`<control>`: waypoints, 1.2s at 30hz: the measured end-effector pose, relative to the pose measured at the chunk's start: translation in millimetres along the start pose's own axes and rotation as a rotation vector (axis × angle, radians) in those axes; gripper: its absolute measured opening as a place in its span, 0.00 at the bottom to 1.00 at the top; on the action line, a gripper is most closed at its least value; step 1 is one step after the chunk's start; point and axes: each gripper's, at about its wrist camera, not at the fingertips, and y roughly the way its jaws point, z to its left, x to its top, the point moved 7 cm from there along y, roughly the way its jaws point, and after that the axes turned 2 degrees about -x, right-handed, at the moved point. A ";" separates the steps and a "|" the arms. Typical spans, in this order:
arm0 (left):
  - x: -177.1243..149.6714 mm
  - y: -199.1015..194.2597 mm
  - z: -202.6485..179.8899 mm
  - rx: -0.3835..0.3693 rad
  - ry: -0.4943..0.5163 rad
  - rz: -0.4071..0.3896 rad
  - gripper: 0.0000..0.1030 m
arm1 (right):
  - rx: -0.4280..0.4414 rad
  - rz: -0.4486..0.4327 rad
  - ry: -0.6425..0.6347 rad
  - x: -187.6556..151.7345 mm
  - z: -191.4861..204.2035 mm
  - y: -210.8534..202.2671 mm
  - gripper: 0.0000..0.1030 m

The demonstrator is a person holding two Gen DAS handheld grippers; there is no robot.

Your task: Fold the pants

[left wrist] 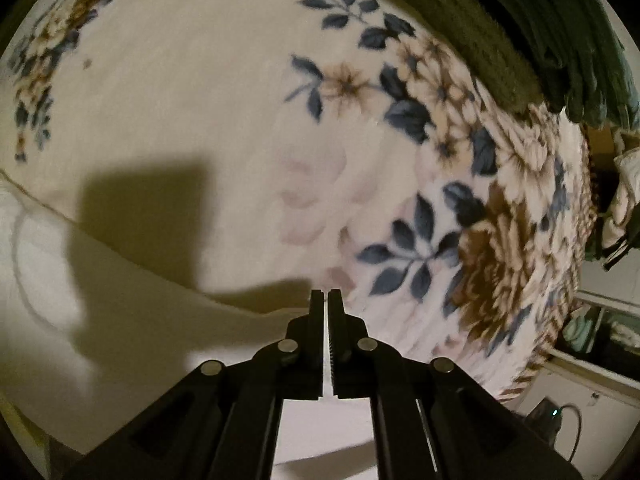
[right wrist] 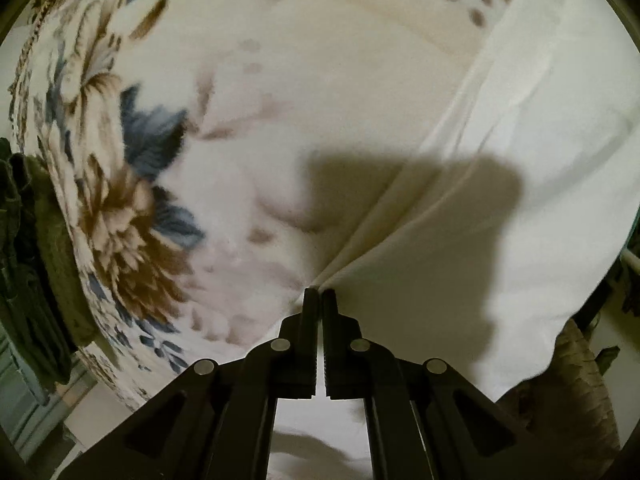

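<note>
The left tongs (left wrist: 325, 292) stand at the bottom centre of the left wrist view, with their two black jaws pressed together so that only a thin slit is left between them. Their tips meet the edge of the white pants (left wrist: 120, 300), and a thin layer of white cloth seems to be pinched there, though the blur makes this hard to confirm. The pants fill the lower left of this view and lie on a floral blanket (left wrist: 240, 100), which is cream with blue leaves and brown flowers. A dark shadow of the tool falls over the pants and the blanket at the left centre. At the upper right, dark green fabric (left wrist: 560, 40) lies beyond the blanket edge.

In the right wrist view, the right tongs (right wrist: 319, 292) are also at the bottom centre and closed narrow. Here the grip is plain: folds of the white pants (right wrist: 520, 160) run together into a point exactly at the tips, so the cloth is held and pulled tight. The pants cover the right half of this view, over the same floral blanket (right wrist: 280, 80). Another dark green cloth (right wrist: 36, 240) shows at the left edge.
</note>
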 end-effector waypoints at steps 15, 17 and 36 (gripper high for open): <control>-56.2 41.7 -17.9 0.137 0.124 0.033 0.28 | 0.150 -0.129 -0.123 17.7 -116.8 -77.4 0.81; -56.1 41.1 -26.9 0.166 0.110 0.015 0.28 | 0.132 -0.182 -0.073 31.6 -162.8 -94.9 0.82; -272.7 130.8 -193.0 0.216 0.676 0.119 0.72 | 0.569 -0.453 0.057 178.0 -351.4 -152.5 0.51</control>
